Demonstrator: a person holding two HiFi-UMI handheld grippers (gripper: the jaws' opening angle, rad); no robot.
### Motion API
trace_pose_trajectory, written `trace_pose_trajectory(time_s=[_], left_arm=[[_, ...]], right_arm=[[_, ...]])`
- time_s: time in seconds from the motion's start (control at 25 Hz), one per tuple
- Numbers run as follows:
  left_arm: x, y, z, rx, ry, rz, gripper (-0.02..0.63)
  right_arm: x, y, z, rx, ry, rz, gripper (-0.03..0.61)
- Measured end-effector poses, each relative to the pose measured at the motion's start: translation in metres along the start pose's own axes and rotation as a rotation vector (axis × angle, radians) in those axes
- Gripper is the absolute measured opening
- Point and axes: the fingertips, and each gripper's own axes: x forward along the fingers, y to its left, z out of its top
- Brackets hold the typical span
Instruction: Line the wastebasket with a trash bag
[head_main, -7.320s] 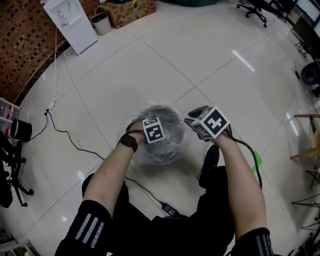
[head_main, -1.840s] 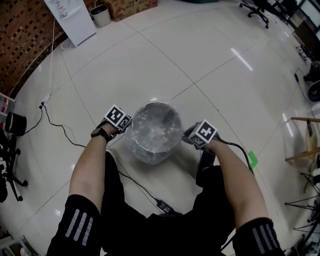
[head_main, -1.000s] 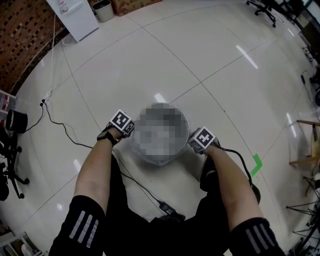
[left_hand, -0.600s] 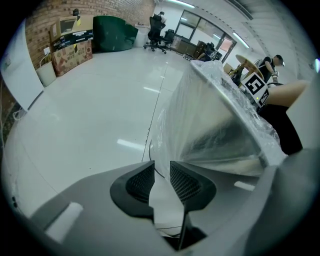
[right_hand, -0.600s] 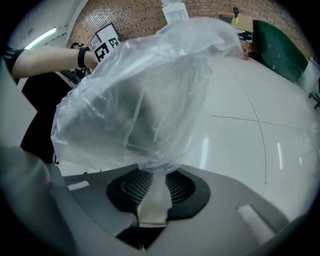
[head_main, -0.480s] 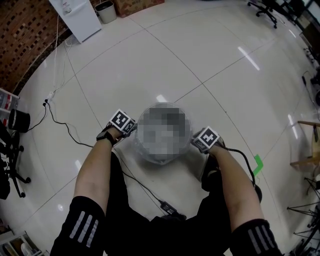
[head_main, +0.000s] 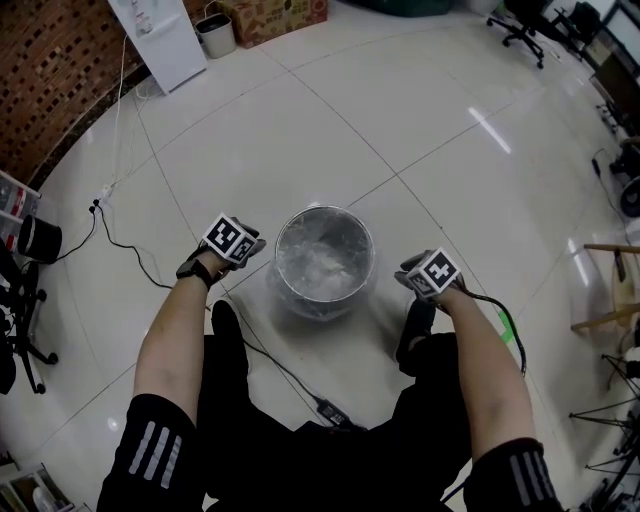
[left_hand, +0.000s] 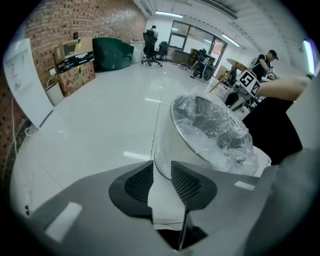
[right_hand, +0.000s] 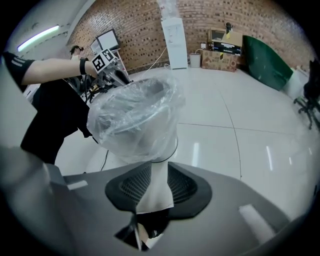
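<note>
Glossy white floor tiles (head_main: 420, 130) spread wide beyond the round white wastebasket (head_main: 325, 209), which stands upright between my two arms with open room on its far side and on both flanks. The clutter keeps to the edges: a red brick wall (head_main: 50, 70), a tall white cabinet (head_main: 160, 40) and a brown cardboard box (head_main: 275, 15) far off at the top left, and black office chairs (head_main: 520, 20) at the top right. A thin black cable (head_main: 150, 275) snakes across the tiles on my left and passes near my left foot. A crinkled clear plastic trash bag (head_main: 318, 265) lines the basket, its loose film folded over the rim and hanging down the smooth outer wall. My left gripper (head_main: 255, 246) hangs just beside the basket's left side, angled steeply down, with its marker cube uppermost. My right gripper (head_main: 404, 270) mirrors it on the right side, a little further off. Both forearms reach forward, bent at the elbow. In the left gripper view my left gripper's (left_hand: 161, 175) ribbed black pads (left_hand: 187, 182) stand apart, released, having just been opening, with nothing pinched and the bagged basket beyond the gap. In the right gripper view my right gripper (right_hand: 159, 185) is likewise let go, just opened, gripping nothing.
</note>
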Motion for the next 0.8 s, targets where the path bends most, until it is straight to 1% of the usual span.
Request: trace_pose_trajectory(time_s=[0.12,0.28,0.44,0.56,0.68,0.8], left_arm=[[-0.017,-0.023,-0.005,0.039,0.014,-0.041,0.11],[-0.036,-0.06,-0.016,0.12,0.024,-0.085,0.115],[-0.032,-0.108,-0.042,0.214,0.08,-0.132,0.139],[-0.025,-0.127,-0.048,0.264,0.089,-0.115,0.167],[-0.015,-0.134,-0.045,0.254,0.069,-0.087,0.173],[-0.001,-0.137,-0.048,0.227,0.076,-0.08,0.19]], right_arm=[[-0.008,0.018,0.003,0.004,-0.011,0.028,0.115],[-0.006,0.048,0.015,-0.022,-0.046,0.076,0.115],[0.004,0.073,0.01,-0.031,-0.036,0.103,0.115],[0.01,0.084,0.012,-0.041,-0.039,0.101,0.124],[0.017,0.089,0.019,-0.006,-0.07,0.106,0.129],[0.026,0.092,0.022,0.032,-0.085,0.117,0.138]])
